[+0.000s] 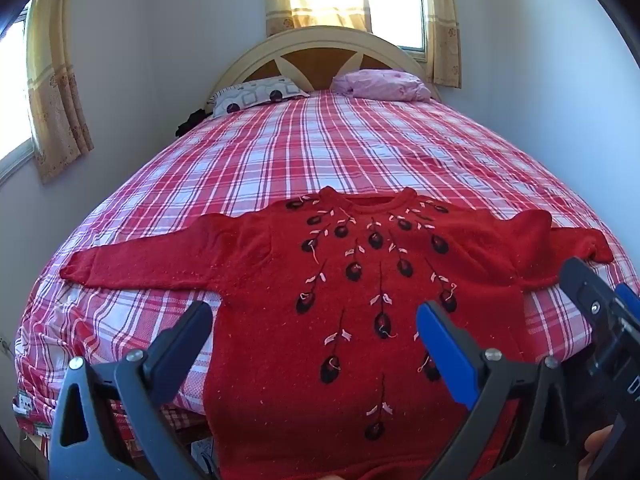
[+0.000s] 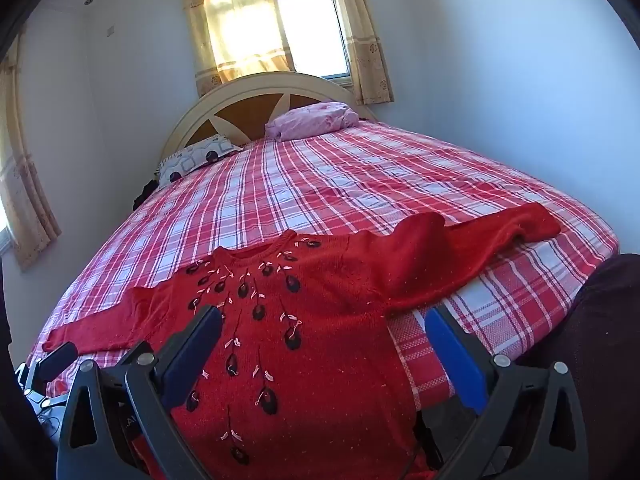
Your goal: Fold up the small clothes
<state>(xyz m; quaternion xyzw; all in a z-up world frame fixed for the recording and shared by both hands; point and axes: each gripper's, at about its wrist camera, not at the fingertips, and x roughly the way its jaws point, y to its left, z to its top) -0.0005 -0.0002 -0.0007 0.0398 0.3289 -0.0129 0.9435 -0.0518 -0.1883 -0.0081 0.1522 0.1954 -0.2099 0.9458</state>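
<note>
Left wrist view: a red sweater (image 1: 360, 300) is spread flat on the bed (image 1: 360, 152), collar far, hem near, sleeves stretched out left and right. The left gripper (image 1: 316, 336) is held above the lower body with fingers spread, nothing pinched. The right gripper (image 2: 324, 344) is also spread, over the sweater's right edge, so the right sleeve (image 2: 472, 240) is judged nearer to it.
</note>
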